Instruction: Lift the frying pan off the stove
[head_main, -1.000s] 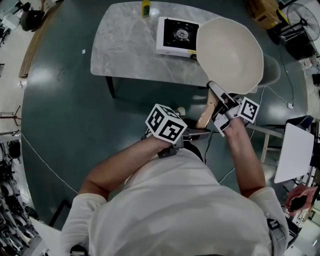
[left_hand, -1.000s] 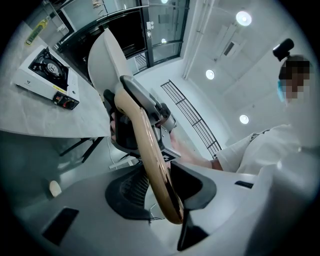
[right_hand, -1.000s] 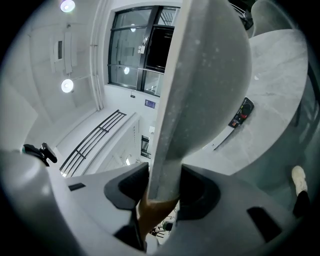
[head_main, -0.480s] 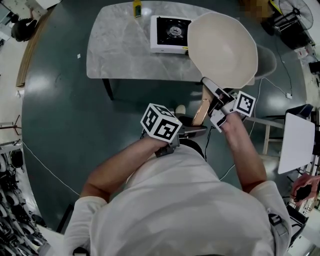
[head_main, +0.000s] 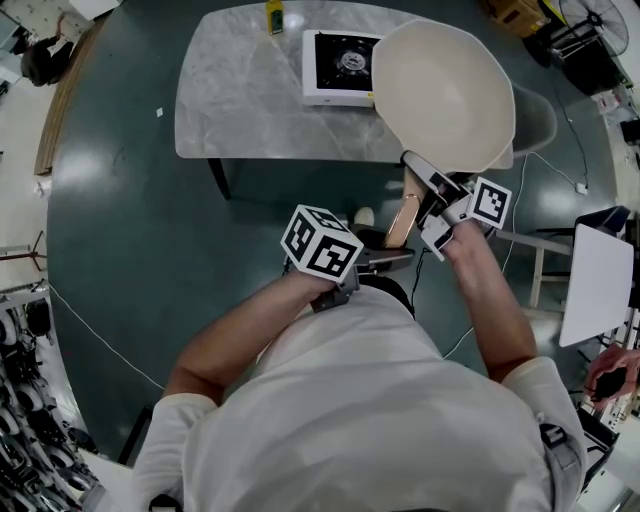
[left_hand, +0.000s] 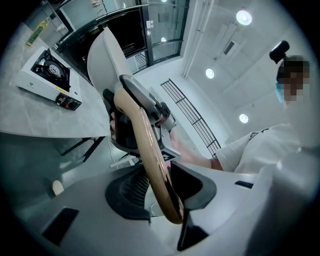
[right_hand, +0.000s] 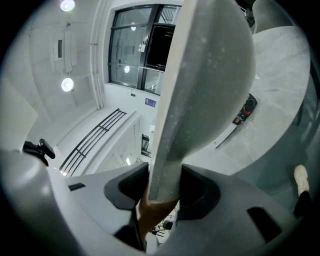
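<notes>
Frying pan (head_main: 445, 95) aloft beside stove (head_main: 340, 65), over bench (head_main: 240, 100) edge | left gripper (left_hand: 162, 192) clamps wooden handle (left_hand: 145, 145) end, right gripper (right_hand: 164, 189) its neck | rigid, probably front-heavy; hold the handle two-handed

A glossy dark green floor (head_main: 120, 230) spreads beneath a grey marble-topped bench (head_main: 250, 100) on dark legs at the far side. A wooden plank (head_main: 63, 100) lies far left, and a white panel (head_main: 592, 295) stands at right. Round ceiling lights (left_hand: 243, 17) glow overhead. Black-framed windows (right_hand: 135, 50) and a railing (left_hand: 192, 115) line the white walls.
</notes>
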